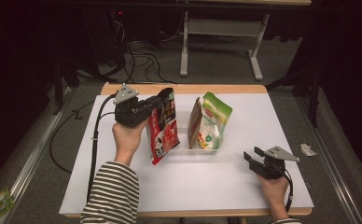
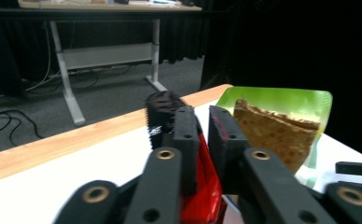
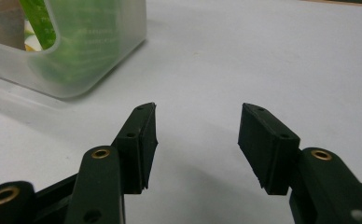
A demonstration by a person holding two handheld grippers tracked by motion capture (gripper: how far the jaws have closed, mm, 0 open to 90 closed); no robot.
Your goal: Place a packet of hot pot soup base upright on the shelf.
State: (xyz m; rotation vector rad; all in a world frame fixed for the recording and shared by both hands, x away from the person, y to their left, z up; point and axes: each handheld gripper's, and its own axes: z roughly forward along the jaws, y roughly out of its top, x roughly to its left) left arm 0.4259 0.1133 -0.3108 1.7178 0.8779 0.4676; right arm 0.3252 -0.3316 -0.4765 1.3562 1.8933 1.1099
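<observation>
left hand [image 1: 125,137]: striped sleeve, comes in from the bottom left of the high view, raised over the bench [image 1: 123,186]
left gripper [image 1: 158,101]: lifted, jaws clamped on the top edge of the red bag; cable trails down off the left bench side
red bag [image 1: 164,126]: hangs from the left gripper, tilted, lower end just off or at the bench surface, can't tell which; just beside the left side of the clear tub; in the left gripper view red foil is pinched between the jaws [image 2: 202,186]
clear tub [image 1: 202,150]: mid-bench, holds two bags standing on end
brown bag [image 1: 195,123]: in the tub, left of the green one, touching it
green bag [image 1: 214,123]: in the tub, right side, leaning
right gripper [image 1: 251,158]: low at the bench's right front, jaws wide apart, nothing between them; white bench under them in the right gripper view [image 3: 198,140]
right hand [image 1: 274,189]: resting near the front edge
</observation>
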